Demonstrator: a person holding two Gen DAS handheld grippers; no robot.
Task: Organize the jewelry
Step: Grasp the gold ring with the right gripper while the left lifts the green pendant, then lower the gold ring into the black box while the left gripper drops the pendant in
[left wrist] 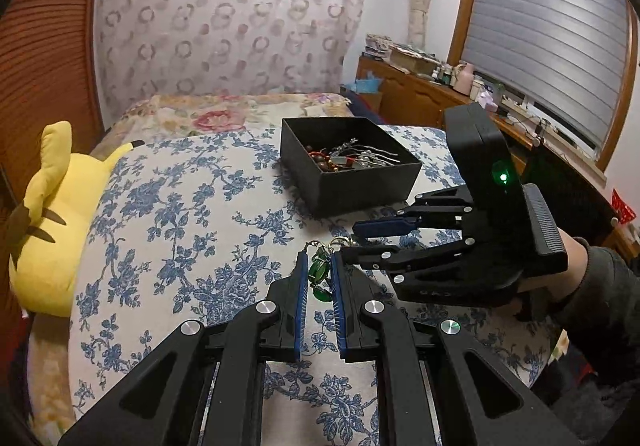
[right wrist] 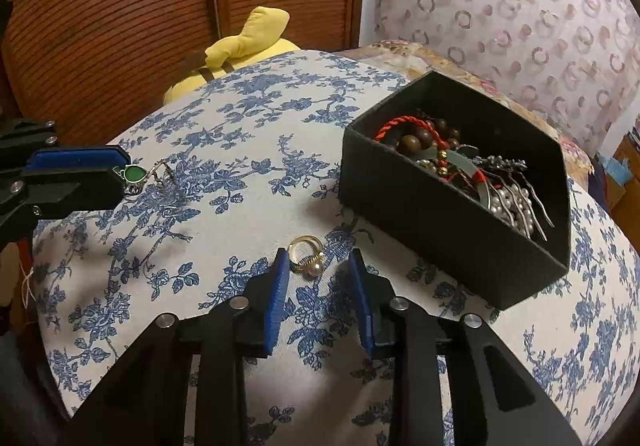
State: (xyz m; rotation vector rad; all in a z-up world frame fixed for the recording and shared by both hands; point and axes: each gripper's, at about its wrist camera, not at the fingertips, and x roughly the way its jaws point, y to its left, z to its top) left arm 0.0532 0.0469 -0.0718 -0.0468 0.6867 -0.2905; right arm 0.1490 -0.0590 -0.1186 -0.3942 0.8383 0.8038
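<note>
A black jewelry box (left wrist: 360,186) (right wrist: 420,198) sits on a blue-floral cushion, holding wooden beads, pearls, hairpins and a red cord. My left gripper (left wrist: 319,260) is shut on a green-stone earring (left wrist: 319,273), which also shows in the right wrist view (right wrist: 134,173) held a little above the cloth. My right gripper (right wrist: 318,260) is open, its fingers on either side of a gold pearl ring (right wrist: 308,254) lying on the cushion. In the left wrist view the right gripper (left wrist: 352,242) hovers just right of my left fingertips.
A yellow plush toy (left wrist: 52,222) (right wrist: 236,50) lies at the cushion's left edge. A wooden slatted door (right wrist: 160,6) stands behind it. A wooden desk (left wrist: 420,90) with clutter stands under a window at the right.
</note>
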